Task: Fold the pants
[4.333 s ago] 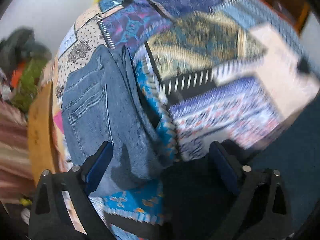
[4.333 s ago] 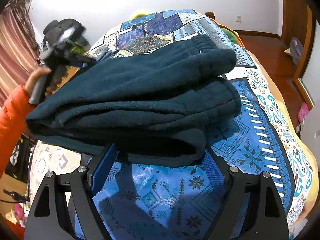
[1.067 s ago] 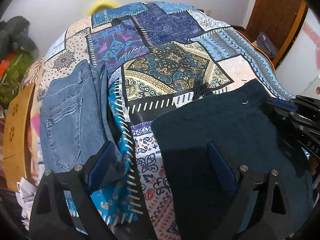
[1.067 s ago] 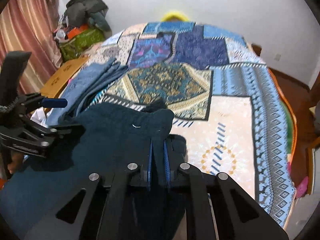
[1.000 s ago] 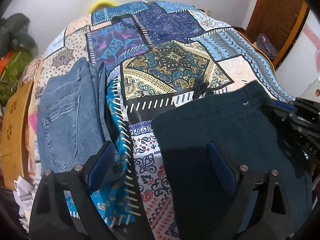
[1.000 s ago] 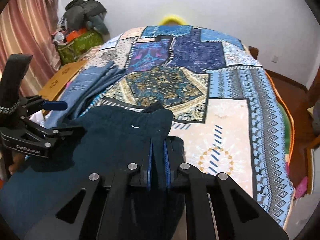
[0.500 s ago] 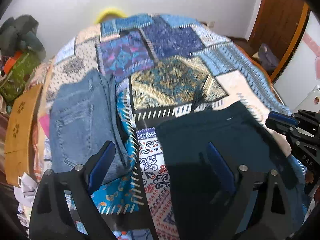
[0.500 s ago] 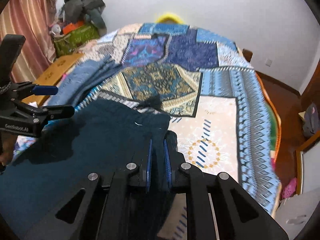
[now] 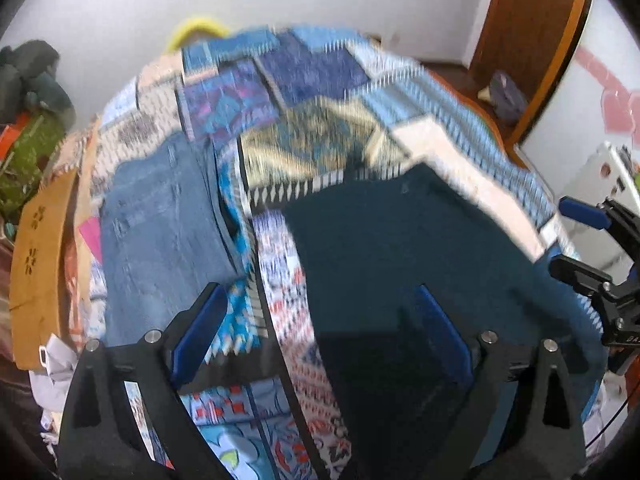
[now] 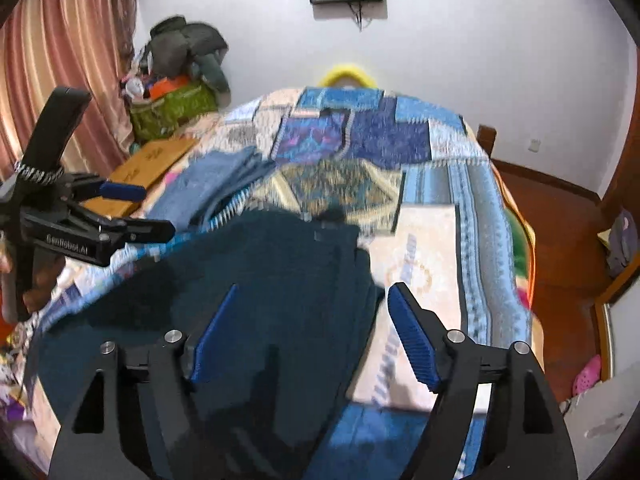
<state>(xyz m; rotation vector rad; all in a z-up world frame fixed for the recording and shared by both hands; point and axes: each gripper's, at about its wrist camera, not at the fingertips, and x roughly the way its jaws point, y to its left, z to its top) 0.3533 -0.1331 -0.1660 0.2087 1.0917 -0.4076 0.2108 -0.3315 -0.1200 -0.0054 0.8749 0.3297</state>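
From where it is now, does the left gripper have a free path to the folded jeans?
Probably yes. The left gripper is open and holds nothing, and the folded jeans lie uncovered on the quilt just beyond its left finger, with nothing between them.

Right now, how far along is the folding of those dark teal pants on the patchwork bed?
Looks nearly done: the dark teal fleece pants lie folded flat on the patchwork quilt, beside folded blue denim jeans. In hand: nothing. The right gripper is opening with no cloth pinched, and the left gripper hangs open above the bed. Left, probably only tidying or fetching another garment.
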